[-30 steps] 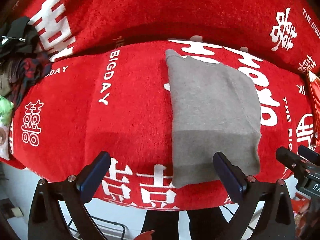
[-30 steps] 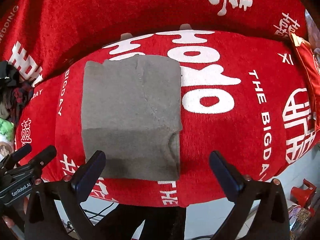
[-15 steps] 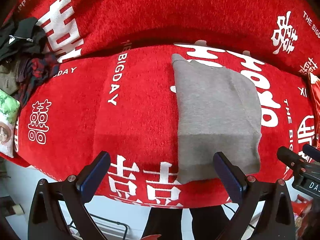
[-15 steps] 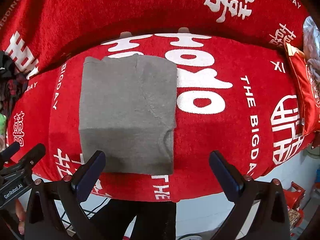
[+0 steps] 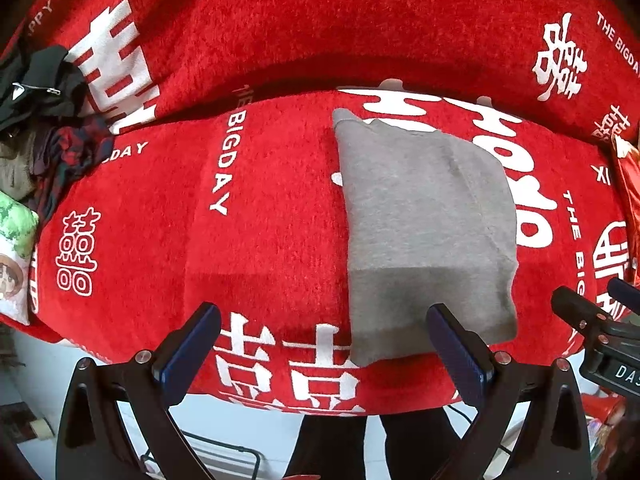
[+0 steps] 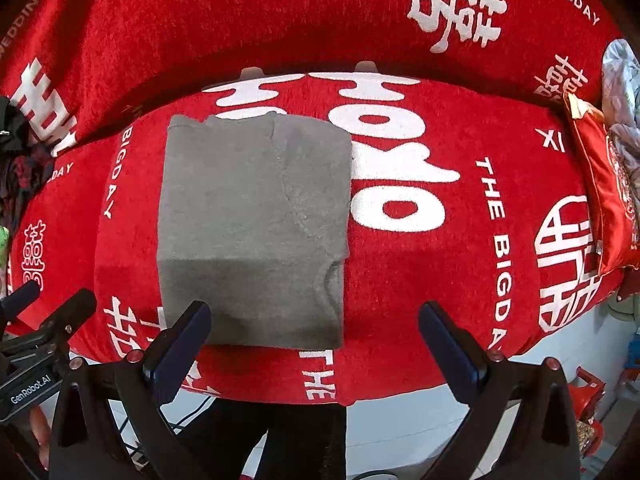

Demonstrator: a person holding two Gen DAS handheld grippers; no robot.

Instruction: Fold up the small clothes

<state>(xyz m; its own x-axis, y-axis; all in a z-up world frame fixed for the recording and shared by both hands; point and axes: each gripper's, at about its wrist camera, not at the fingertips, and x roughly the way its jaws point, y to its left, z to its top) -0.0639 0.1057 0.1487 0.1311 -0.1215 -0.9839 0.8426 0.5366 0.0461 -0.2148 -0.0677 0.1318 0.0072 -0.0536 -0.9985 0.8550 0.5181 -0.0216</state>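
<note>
Grey garment [image 6: 256, 224] lies folded, apparently a neat rectangle, on red sofa seat [image 6: 460, 280]; both grippers, left [image 5: 320, 340] and right [image 6: 316, 340], hover fingers apart, empty; likely next: lift it aside.

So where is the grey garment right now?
The folded grey garment lies flat on the red blanket, left of centre in the right wrist view, near the front edge, just beyond both open grippers.

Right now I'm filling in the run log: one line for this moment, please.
grey garment: folded, flat on red blanket | left claw: open, empty | right claw: open, empty
</note>
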